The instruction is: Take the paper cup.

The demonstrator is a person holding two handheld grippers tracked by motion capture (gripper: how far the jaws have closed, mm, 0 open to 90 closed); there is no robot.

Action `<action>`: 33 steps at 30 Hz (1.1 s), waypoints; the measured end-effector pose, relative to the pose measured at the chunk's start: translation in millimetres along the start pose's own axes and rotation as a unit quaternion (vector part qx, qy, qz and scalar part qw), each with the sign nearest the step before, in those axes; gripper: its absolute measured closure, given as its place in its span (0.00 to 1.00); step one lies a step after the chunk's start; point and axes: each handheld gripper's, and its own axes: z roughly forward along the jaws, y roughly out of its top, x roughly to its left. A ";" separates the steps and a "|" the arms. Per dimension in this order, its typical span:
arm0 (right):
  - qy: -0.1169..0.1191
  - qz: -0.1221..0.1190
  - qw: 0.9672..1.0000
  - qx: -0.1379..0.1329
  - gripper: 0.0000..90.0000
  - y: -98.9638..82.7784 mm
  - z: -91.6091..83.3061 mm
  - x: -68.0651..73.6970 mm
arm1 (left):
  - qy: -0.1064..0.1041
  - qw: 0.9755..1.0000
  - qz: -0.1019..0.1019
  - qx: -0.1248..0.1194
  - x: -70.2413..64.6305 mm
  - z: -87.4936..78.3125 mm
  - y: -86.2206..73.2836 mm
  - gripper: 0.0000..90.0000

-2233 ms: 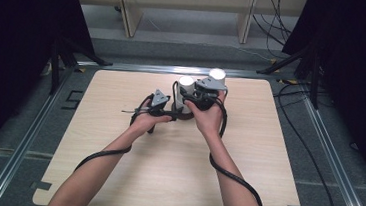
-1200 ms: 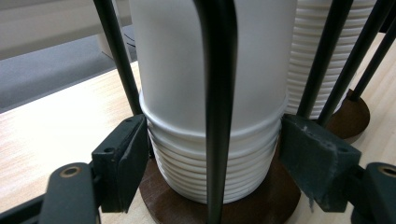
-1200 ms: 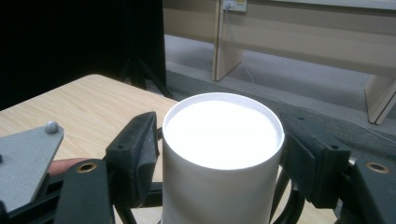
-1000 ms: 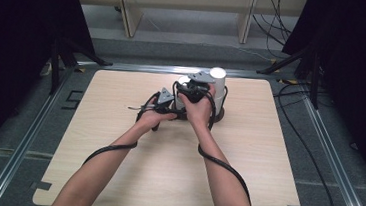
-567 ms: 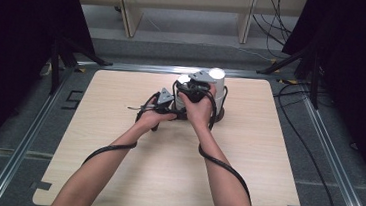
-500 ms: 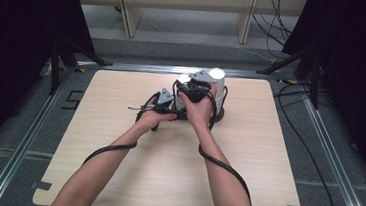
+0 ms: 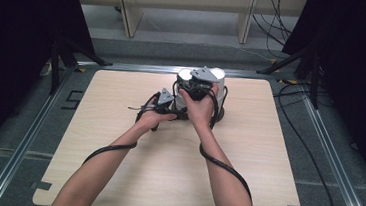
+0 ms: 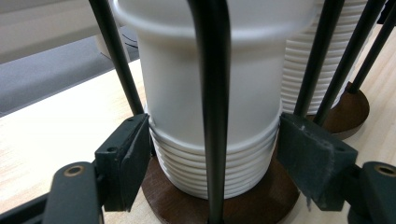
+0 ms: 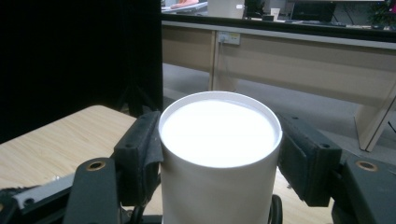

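Plainly, unmarked white cup [image 9: 219, 154], unlabelled stack [image 8: 212, 121]

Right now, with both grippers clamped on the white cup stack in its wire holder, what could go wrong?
The left gripper squeezes the lower cups between the black rods; they might dent. The right gripper pinches the top cup near its rim; pulling might lift several nested cups or tip the brown base.

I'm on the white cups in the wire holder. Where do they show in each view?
High view: white cups at the far middle of the table.
Left gripper view: centre, a ribbed stack between the jaws, on a brown base, behind a black rod.
Right gripper view: centre, the top cup between the jaws.
Shared landmark: the light wooden table.
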 end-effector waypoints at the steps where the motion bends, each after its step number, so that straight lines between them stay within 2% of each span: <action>1: -0.001 -0.006 1.000 -0.006 0.39 2.1 -0.4 -1.2 | 0.000 1.000 0.001 0.000 0.0 0.0 -0.1 0.29; 2: -0.003 -0.009 1.000 -0.010 0.39 4.2 -1.3 -1.9 | 0.001 1.000 0.000 -0.003 -0.2 0.4 -0.2 0.29; 3: 0.004 0.010 1.000 -0.005 0.39 6.0 -2.7 -0.2 | 0.002 1.000 0.000 -0.003 -0.3 0.5 -0.3 0.29; 4: 0.003 0.000 1.000 -0.007 0.39 8.4 -4.1 -0.8 | 0.003 1.000 0.000 -0.003 -0.4 0.5 -0.4 0.29; 7: 0.006 -0.001 1.000 -0.019 0.39 14.8 -7.3 -0.4 | 0.003 1.000 -0.001 -0.003 -0.6 0.6 -0.5 0.29; 8: 0.004 -0.008 1.000 -0.021 0.39 17.9 -9.3 -0.7 | 0.005 1.000 0.001 -0.002 -0.3 0.4 -0.5 0.29; 11: 0.007 -0.005 1.000 -0.025 0.39 19.4 -9.4 0.1 | 0.004 1.000 0.001 0.000 -0.3 0.5 -0.5 0.29; 12: 0.006 -0.012 1.000 -0.025 0.39 20.3 -9.9 -0.6 | 0.003 1.000 0.001 0.000 -0.2 0.4 -0.5 0.29; 13: 0.006 0.006 1.000 -0.018 0.39 20.9 -11.7 0.9 | 0.003 1.000 0.001 0.000 -0.3 0.4 -0.5 0.29; 19: 0.003 0.003 0.999 -0.037 0.39 28.0 -16.9 -0.1 | 0.003 1.000 0.005 0.001 0.2 0.8 -0.8 0.29; 20: 0.001 -0.007 0.999 -0.039 0.39 30.2 -19.0 -1.6 | 0.001 1.000 0.014 0.007 1.5 0.7 -0.8 0.29; 23: 0.002 -0.009 0.999 -0.042 0.39 34.0 -23.3 -2.2 | 0.000 1.000 0.016 0.011 1.6 0.2 -1.0 0.29; 24: 0.002 -0.009 0.999 -0.040 0.39 34.7 -25.0 -2.0 | 0.001 1.000 0.015 0.011 1.5 -0.4 -1.2 0.29; 25: 0.005 -0.016 0.999 -0.043 0.39 35.3 -26.0 -2.8 | 0.002 1.000 0.006 0.002 0.4 -0.5 -1.6 0.29; 27: 0.006 -0.006 0.999 -0.045 0.39 35.5 -29.3 -3.2 | 0.006 1.000 0.019 0.015 2.2 -3.6 -1.7 0.27; 28: 0.008 0.007 0.999 -0.042 0.39 35.1 -30.6 -2.0 | 0.005 1.000 0.019 0.015 2.0 -5.0 -2.0 0.26; 29: 0.009 0.002 0.999 -0.041 0.39 34.9 -31.6 -2.4 | 0.008 0.999 0.023 0.021 1.3 -8.2 -1.7 0.25; 30: 0.010 -0.001 0.999 -0.040 0.39 34.4 -33.7 -3.3 | 0.002 1.000 0.023 0.016 1.0 -9.8 -1.8 0.24; 33: 0.018 0.016 0.999 -0.038 0.39 32.0 -37.2 -1.9 | -0.002 1.000 0.022 0.019 -1.8 -17.2 -0.4 0.20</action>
